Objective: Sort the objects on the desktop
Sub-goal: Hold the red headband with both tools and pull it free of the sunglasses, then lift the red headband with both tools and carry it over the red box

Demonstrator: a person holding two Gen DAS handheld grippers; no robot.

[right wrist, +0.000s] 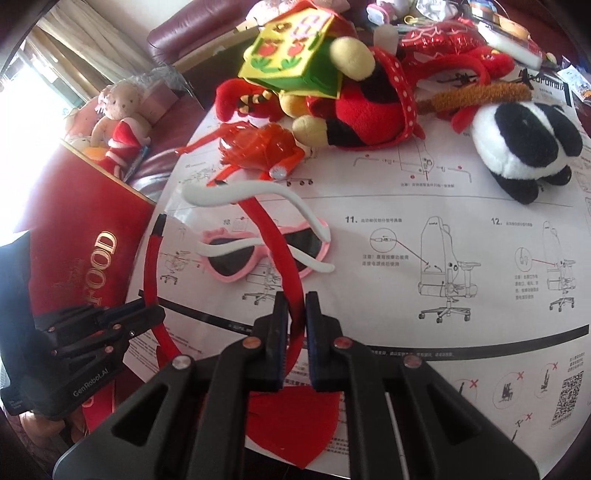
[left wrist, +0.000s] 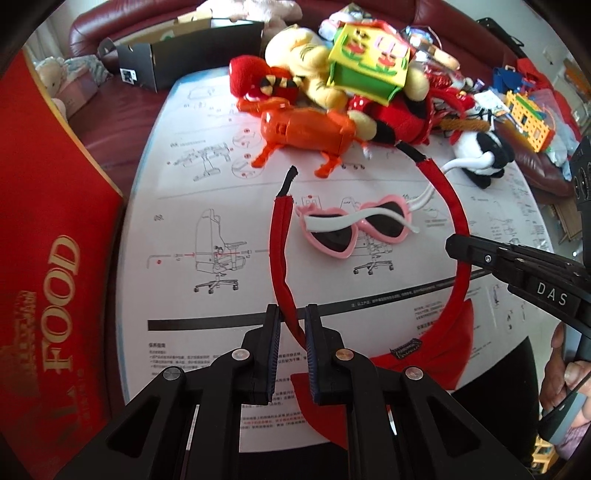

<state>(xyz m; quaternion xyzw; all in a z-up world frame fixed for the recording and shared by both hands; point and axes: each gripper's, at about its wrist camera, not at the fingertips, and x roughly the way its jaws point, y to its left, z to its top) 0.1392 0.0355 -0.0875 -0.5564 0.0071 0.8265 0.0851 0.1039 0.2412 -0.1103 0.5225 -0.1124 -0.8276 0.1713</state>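
Observation:
A red headband (left wrist: 279, 243) with a red bow (left wrist: 439, 347) is held by both grippers. My left gripper (left wrist: 293, 321) is shut on its left arm. My right gripper (right wrist: 295, 310) is shut on its right arm (right wrist: 284, 254); it also shows in the left wrist view (left wrist: 458, 245). The left gripper shows at the left of the right wrist view (right wrist: 147, 314). Pink heart-shaped sunglasses (left wrist: 354, 227) with white arms lie inside the headband's arc on the white instruction sheet (left wrist: 207, 184); they also show in the right wrist view (right wrist: 236, 258).
A pile of toys sits at the far side: an orange plastic toy (left wrist: 303, 133), red plush toys (right wrist: 365, 107), a yellow-green felt house (left wrist: 369, 62), a panda plush (right wrist: 524, 140). A red "FOOD" box (left wrist: 48, 229) stands at the left. A dark red sofa (left wrist: 110, 33) lies behind.

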